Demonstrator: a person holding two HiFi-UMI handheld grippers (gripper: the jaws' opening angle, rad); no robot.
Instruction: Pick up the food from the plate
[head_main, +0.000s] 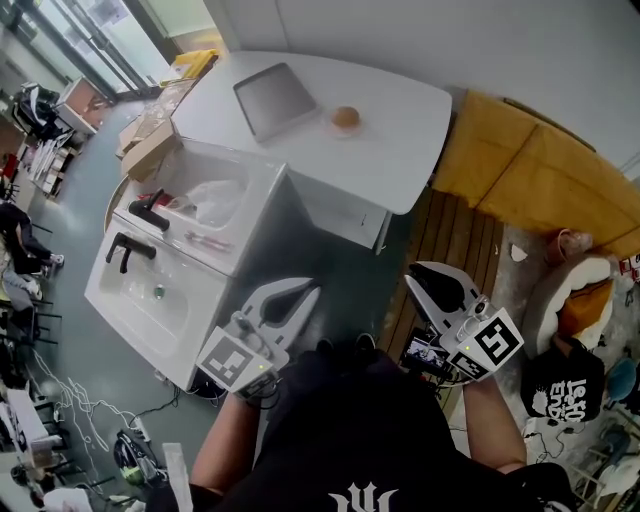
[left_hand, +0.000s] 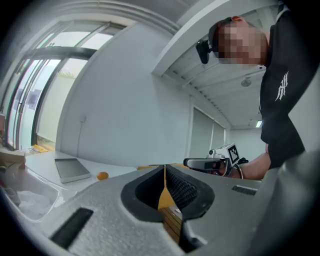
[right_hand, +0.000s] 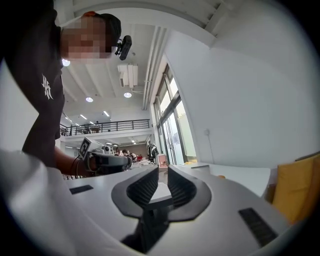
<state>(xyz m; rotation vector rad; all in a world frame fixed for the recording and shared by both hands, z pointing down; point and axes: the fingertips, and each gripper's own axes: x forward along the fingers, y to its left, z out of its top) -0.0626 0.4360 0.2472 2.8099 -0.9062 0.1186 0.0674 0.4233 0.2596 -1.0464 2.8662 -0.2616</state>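
Held level near the body, the left gripper (head_main: 303, 292) and the right gripper (head_main: 413, 277) both have jaws pressed together on nothing. Only the head view shows the sink (head_main: 150, 300) below them. Farther, on the white table (head_main: 400, 130), the round food (head_main: 345, 118) lies on what seems a pale plate (head_main: 333, 128), just beside a grey tray (head_main: 275, 98)

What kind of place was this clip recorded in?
Probably a mock kitchen set up in a big open-plan office or lab: a white sink unit with black taps, a white table beside a yellow sofa, and a railed mezzanine in the right gripper view.
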